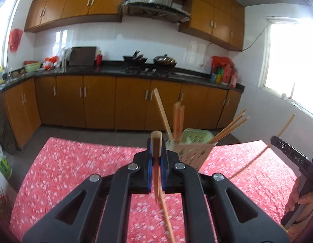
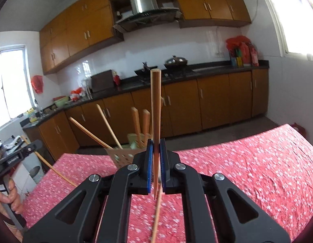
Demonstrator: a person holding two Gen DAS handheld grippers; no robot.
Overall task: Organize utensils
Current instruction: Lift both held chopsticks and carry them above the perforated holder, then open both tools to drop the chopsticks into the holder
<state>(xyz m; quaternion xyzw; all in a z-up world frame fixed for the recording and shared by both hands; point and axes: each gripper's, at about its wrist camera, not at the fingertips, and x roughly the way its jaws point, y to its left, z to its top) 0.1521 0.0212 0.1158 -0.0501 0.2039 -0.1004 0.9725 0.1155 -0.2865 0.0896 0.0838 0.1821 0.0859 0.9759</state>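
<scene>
My left gripper [image 1: 156, 158] is shut on a wooden chopstick [image 1: 156, 143] that stands upright between the blue pads. My right gripper [image 2: 155, 158] is shut on another wooden chopstick [image 2: 155, 105], long and upright. A perforated utensil holder [image 1: 192, 151] with a beige and a green compartment stands on the table just beyond both grippers; it also shows in the right wrist view [image 2: 124, 156]. Several chopsticks [image 1: 177, 121] lean in it. The right gripper shows at the right edge of the left wrist view [image 1: 288, 151] with its chopstick slanting.
A red flowered tablecloth [image 1: 85, 172] covers the table. A loose chopstick [image 1: 168, 220] lies on the cloth under the left gripper. Orange kitchen cabinets [image 1: 99, 101] and a dark counter with pans [image 1: 164, 59] stand beyond the table's far edge.
</scene>
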